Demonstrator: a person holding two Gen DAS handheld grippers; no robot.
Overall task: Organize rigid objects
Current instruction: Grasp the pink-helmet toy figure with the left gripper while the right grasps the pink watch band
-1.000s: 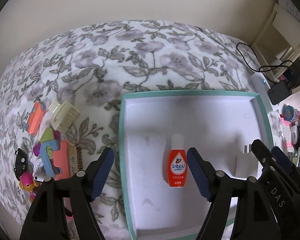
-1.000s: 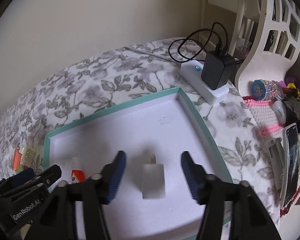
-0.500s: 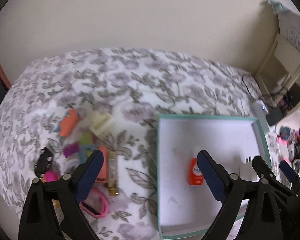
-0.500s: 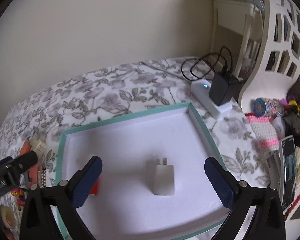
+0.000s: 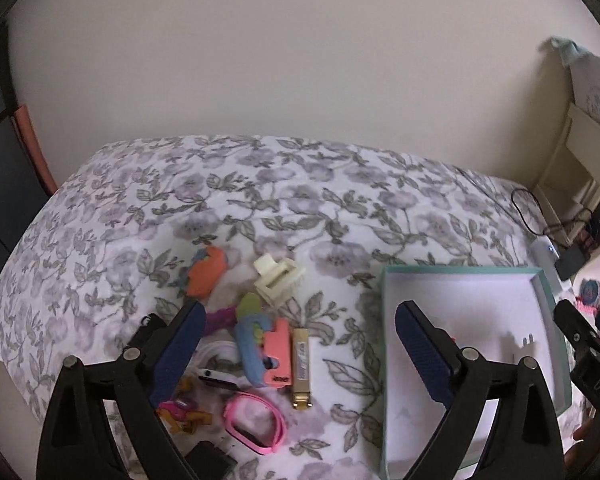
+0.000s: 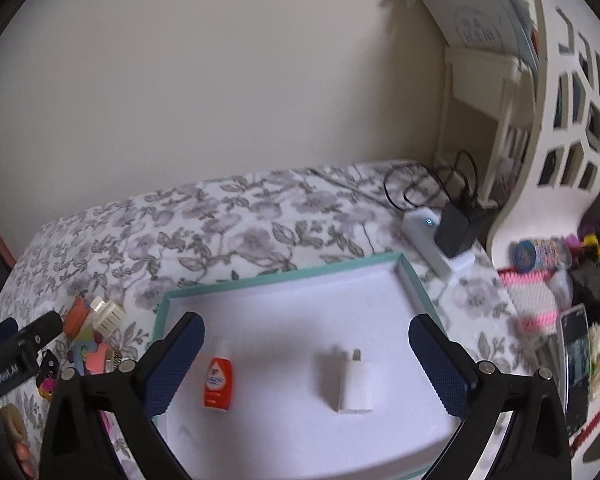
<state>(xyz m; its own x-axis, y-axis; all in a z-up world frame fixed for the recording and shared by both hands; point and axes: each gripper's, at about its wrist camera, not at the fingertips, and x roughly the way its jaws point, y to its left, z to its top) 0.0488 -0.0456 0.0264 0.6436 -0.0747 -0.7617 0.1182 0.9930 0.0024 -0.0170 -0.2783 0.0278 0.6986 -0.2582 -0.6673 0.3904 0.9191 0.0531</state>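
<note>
Left gripper [image 5: 296,340] jaws wide, empty | toy pile [image 5: 260,340] between fingers | right gripper [image 6: 306,354] jaws wide, empty | white charger [image 6: 354,386] between fingers in tray [image 6: 284,280]

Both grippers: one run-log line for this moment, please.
left gripper: open, empty, above clutter pile | right gripper: open, empty, above tray | in tray: orange bottle, white charger

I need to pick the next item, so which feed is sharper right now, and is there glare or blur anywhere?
Left wrist view: the pile around the gold rectangular lighter is fairly sharp, its outer edges smeared, fisheye bending the flowered bedspread. Right wrist view: the orange squeeze bottle in the teal-rimmed white tray reads clearly, the right-hand clutter is motion-blurred. No glare in either; soft shadows.
</note>
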